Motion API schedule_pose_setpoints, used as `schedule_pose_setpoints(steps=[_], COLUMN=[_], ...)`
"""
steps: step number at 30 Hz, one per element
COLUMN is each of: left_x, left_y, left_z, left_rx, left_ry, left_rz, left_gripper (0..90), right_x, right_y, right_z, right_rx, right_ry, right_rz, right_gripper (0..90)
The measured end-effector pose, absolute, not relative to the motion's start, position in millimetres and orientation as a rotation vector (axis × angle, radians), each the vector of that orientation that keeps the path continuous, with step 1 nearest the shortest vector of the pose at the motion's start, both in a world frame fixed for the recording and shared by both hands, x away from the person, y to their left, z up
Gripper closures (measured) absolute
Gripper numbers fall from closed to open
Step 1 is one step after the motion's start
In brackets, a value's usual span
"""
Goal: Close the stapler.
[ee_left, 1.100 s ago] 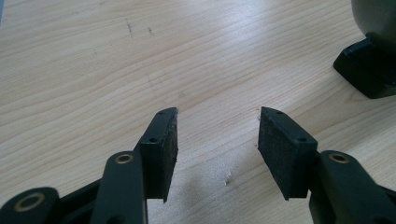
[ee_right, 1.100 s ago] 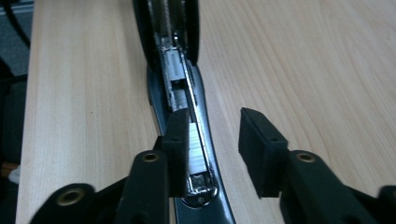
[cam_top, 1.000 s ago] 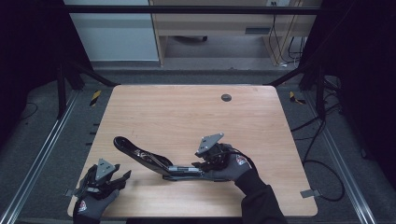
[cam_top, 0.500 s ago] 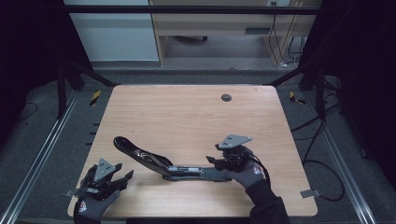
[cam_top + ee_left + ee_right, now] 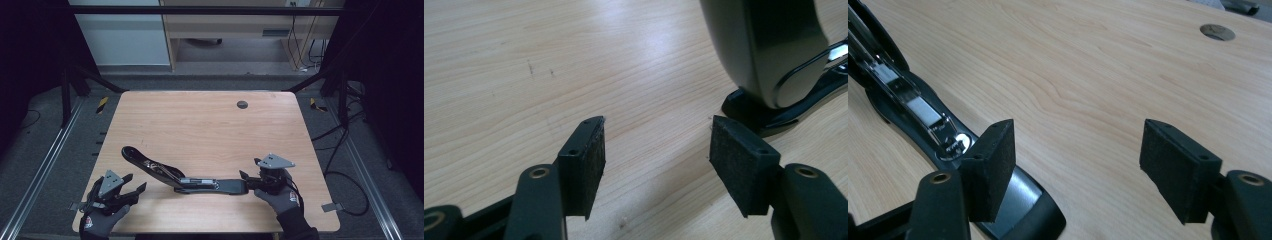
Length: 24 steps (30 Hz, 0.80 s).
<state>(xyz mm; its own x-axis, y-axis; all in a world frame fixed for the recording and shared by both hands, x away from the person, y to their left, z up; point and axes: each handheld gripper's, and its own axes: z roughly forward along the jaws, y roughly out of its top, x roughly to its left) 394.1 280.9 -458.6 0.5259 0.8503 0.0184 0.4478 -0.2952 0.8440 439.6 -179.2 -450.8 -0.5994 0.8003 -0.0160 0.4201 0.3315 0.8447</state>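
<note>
High view — opened stapler (image 5: 185, 177) lies flat near the desk's (image 5: 200, 125) front edge.
Right gripper (image 5: 248, 181) has slid off toward the right edge — jaws wide, empty; left gripper (image 5: 134, 189) waits open, empty: stapler appears released.

Wooden table (image 5: 200, 125) bearing opened, apparently, stapler (image 5: 180, 176)

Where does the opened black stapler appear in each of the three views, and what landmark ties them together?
High view: the stapler lies opened flat near the table's front edge, between the left gripper and the right gripper.
Left gripper view: its rounded end fills the upper right, beyond the open jaws.
Right gripper view: its base and metal channel run along the left edge.
Shared landmark: the light wood-grain tabletop.
</note>
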Motion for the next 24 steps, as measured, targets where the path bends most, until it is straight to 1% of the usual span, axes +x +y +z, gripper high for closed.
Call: schedule_pose_setpoints(steps=[7,12,14,19,21,24], left_x=[391.0,388.3,387.4,385.7,385.6,385.8], left_y=[279.4,278.0,277.1,275.3,274.8,274.0], left_z=[-452.5,-447.6,-445.1,-439.2,-436.8,-433.6], left_rx=[1.897,1.878,1.863,1.840,1.828,1.816], left_ry=[1.043,1.034,1.029,1.025,1.024,1.024], left_rz=[0.604,0.606,0.605,0.606,0.601,0.605], left_gripper=[36.8,35.8,35.5,34.5,34.3,34.2], right_x=[431.4,423.6,420.0,414.2,413.1,412.4], right_y=[-186.0,-188.6,-189.1,-187.7,-187.3,-185.5], right_z=[-461.1,-461.2,-461.5,-462.5,-463.7,-465.8], right_rx=[1.114,1.140,1.139,1.155,1.161,1.161], right_ry=[2.199,2.174,2.167,2.188,2.181,2.197], right_rz=[1.140,1.164,1.174,1.169,1.178,1.165], right_gripper=[30.7,33.7,37.1,51.4,59.1,65.4])
